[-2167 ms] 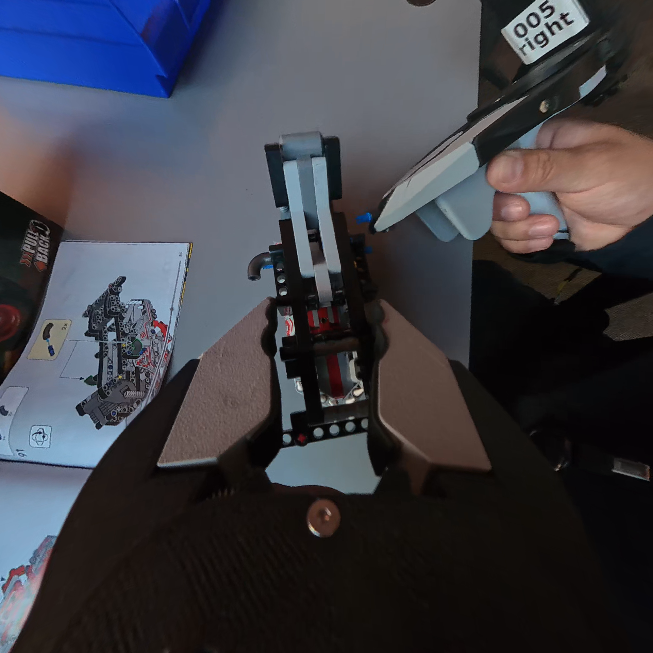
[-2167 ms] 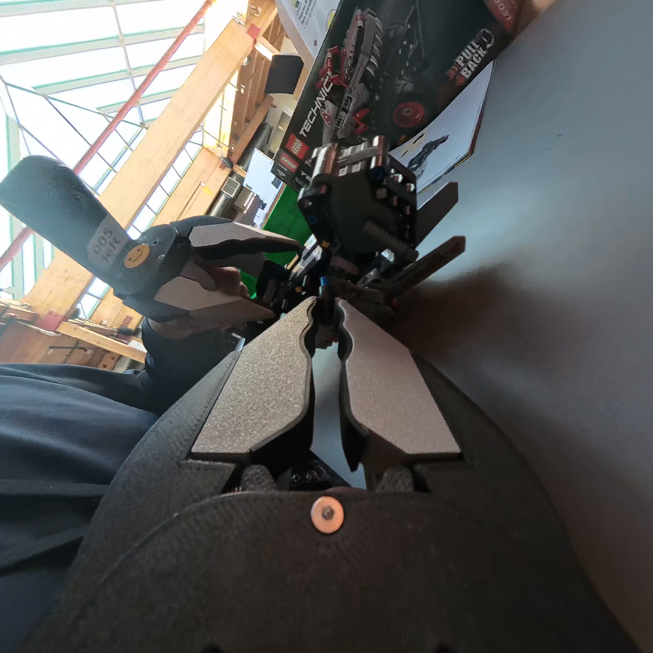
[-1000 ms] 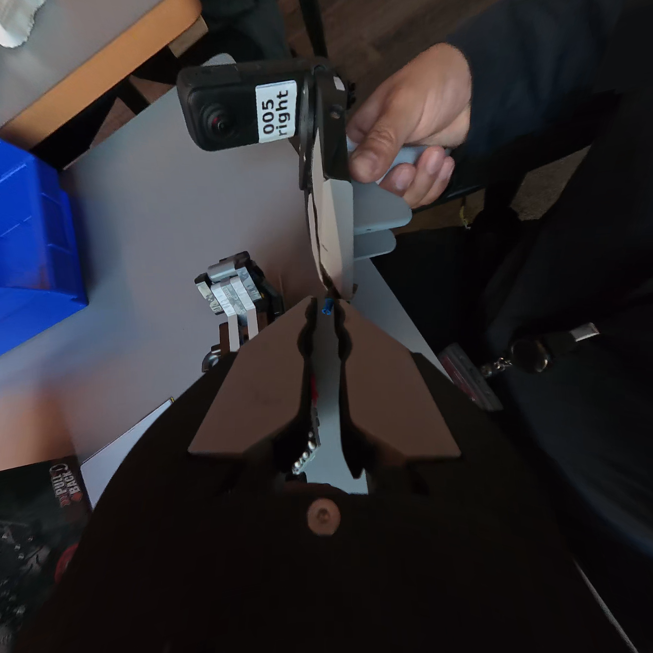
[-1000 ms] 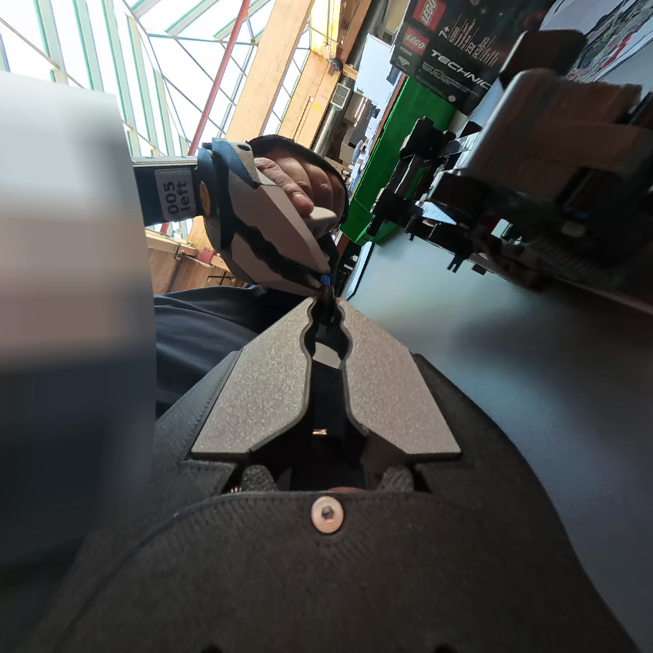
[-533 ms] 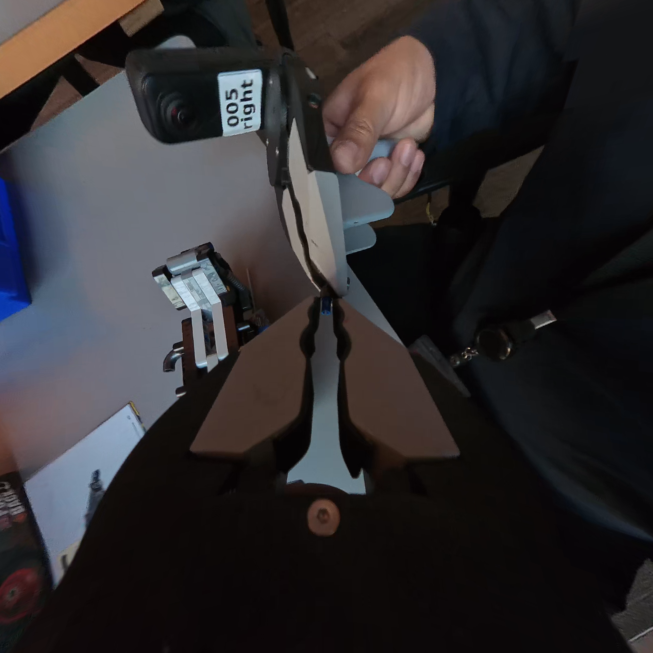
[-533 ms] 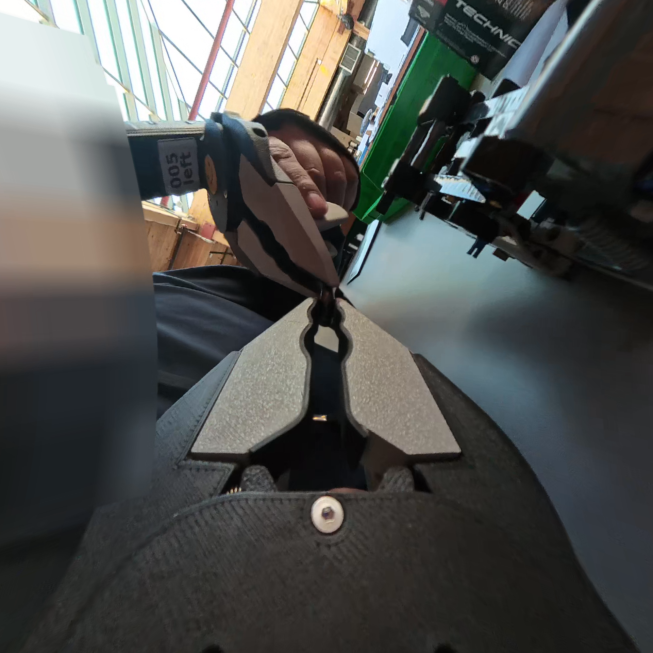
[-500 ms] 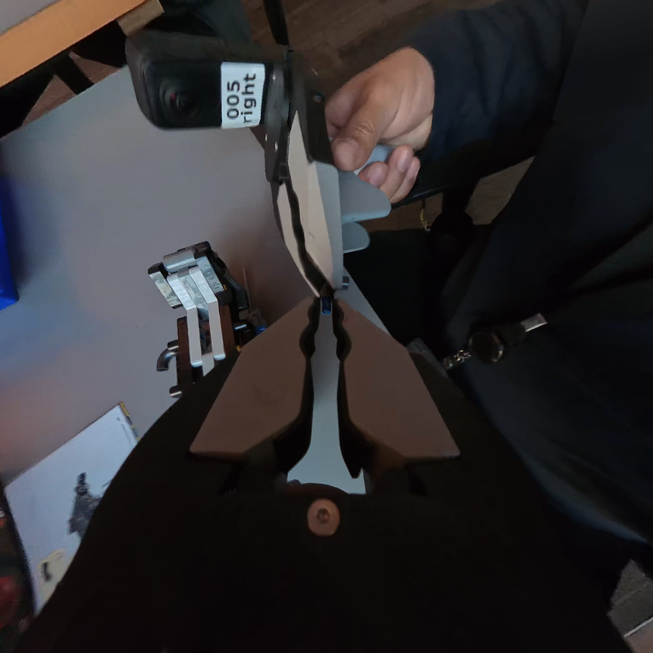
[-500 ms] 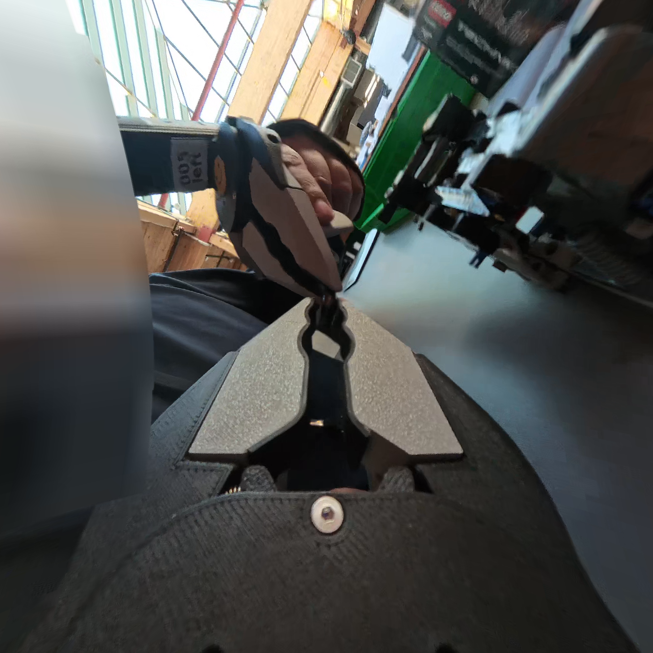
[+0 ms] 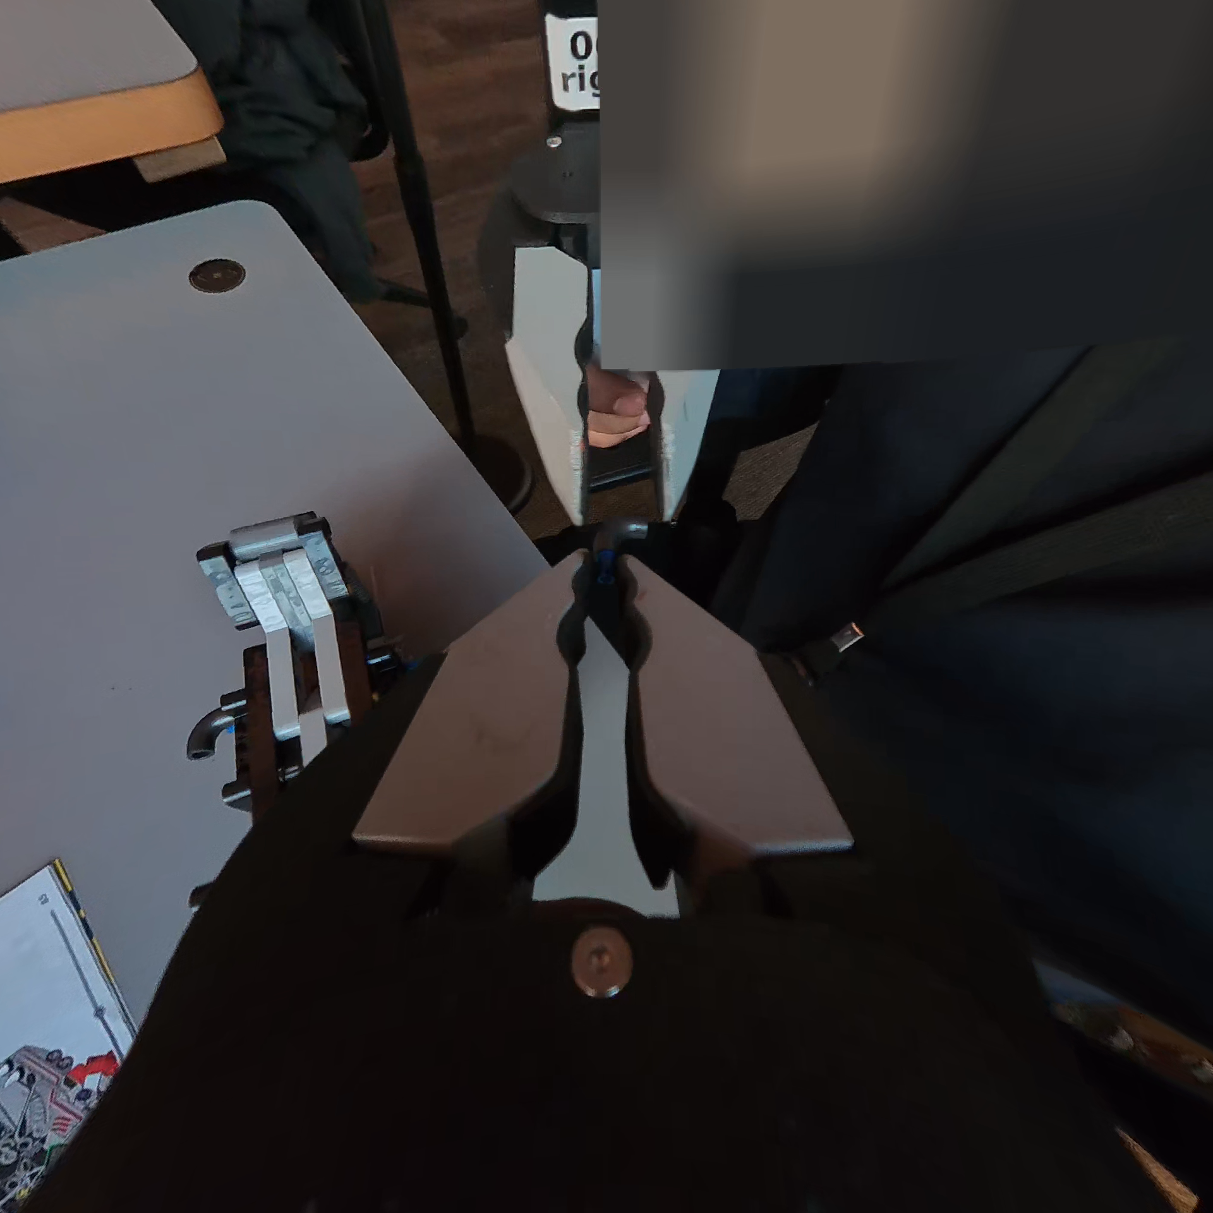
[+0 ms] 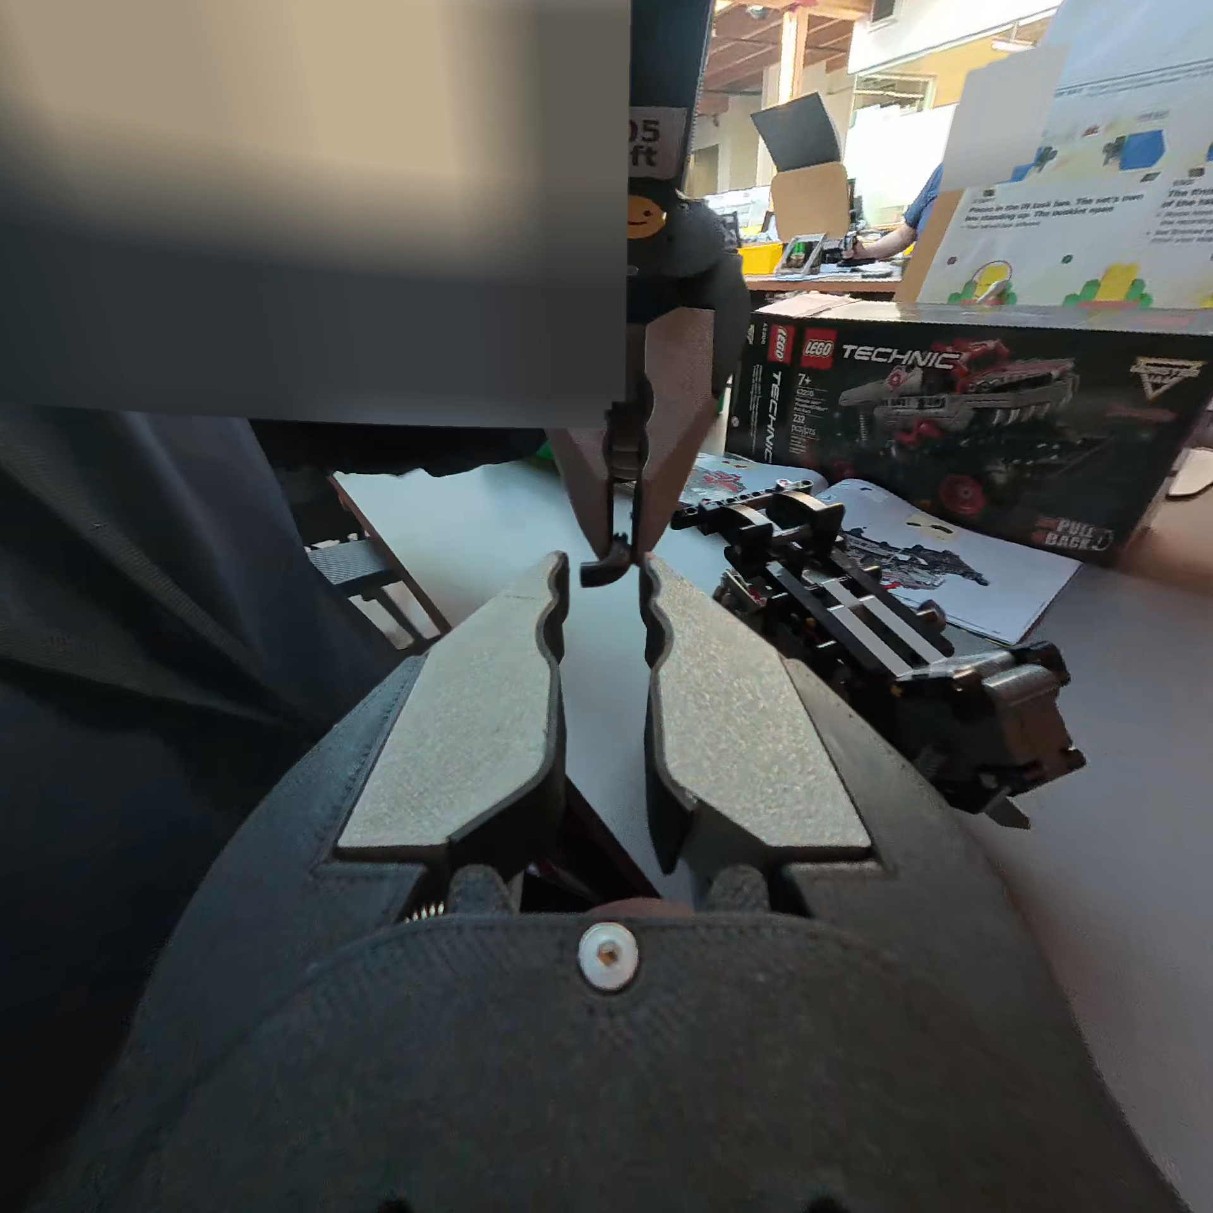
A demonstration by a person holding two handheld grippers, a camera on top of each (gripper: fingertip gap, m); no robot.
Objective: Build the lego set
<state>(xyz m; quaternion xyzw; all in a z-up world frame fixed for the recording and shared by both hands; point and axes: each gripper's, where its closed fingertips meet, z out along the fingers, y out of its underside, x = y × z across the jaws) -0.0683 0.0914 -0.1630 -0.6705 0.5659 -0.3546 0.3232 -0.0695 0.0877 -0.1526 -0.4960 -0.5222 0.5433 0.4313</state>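
Truck [image 10: 873, 630] half built at 3 o'clock; left gripper [image 9: 602, 558] pinching pipe piece [image 10: 607, 563]; right gripper [image 10: 604, 568] jaws released.

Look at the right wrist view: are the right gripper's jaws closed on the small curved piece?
No: the right gripper stands open around the curved piece, which the left gripper pinches from above.

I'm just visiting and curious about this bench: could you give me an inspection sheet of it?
Surface: pale grey table.
Job's things: half-built black and grey lego model lying on it; open instruction booklet; black printed lego box.
Clutter: nothing seen.
Grippers: left gripper shut on small grey elbow piece; right gripper open, facing it.
Cables: nothing seen.
Surroundings: distant desk; poster.
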